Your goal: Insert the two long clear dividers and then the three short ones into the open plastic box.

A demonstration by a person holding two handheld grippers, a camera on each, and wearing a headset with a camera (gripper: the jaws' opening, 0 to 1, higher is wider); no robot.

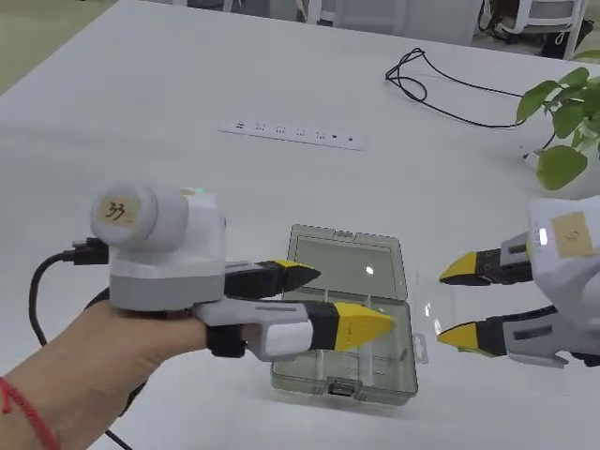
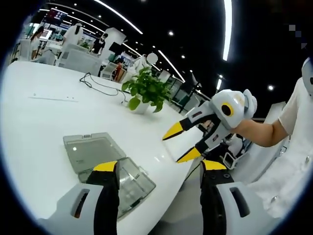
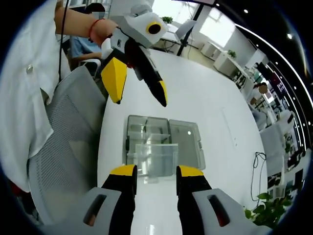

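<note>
**Open clear box near the table's front edge, both grippers spread and empty-looking**

The clear plastic box (image 1: 375, 388) sits open on the white table (image 1: 141, 112), with its lid (image 1: 347, 255) laid flat behind it. In the right gripper view the box (image 3: 146, 128) lies close to the table's near edge, and a grey mesh chair (image 3: 63, 147) stands just past that edge. Farther back and to the sides, the tabletop around the box is bare and wide.

A clear divider piece (image 3: 156, 159) shows in the right gripper view as a pale rectangle in front of that gripper's jaws, overlapping the box's near side. In the head view it is little more than faint glints just right of the box. Whether it is one sheet or several cannot be told.

The left gripper (image 1: 355, 298), held in a hand (image 1: 122, 347), hovers above the box and hides part of its left half. Its jaws stand well apart with nothing between them, as its own view (image 2: 159, 165) confirms. The right gripper (image 1: 441, 305) is cut off by the head view's right edge. Its jaws are also spread, pointing toward the box from the right. The right gripper view (image 3: 156, 170) does not show whether they touch the divider piece.

Beyond the box lie a white power strip (image 1: 292, 133) and a looped black cable (image 1: 417, 84). A potted plant (image 1: 567, 112) stands at the far right. The left gripper view shows its pot and the table's curved edge beyond it.
</note>
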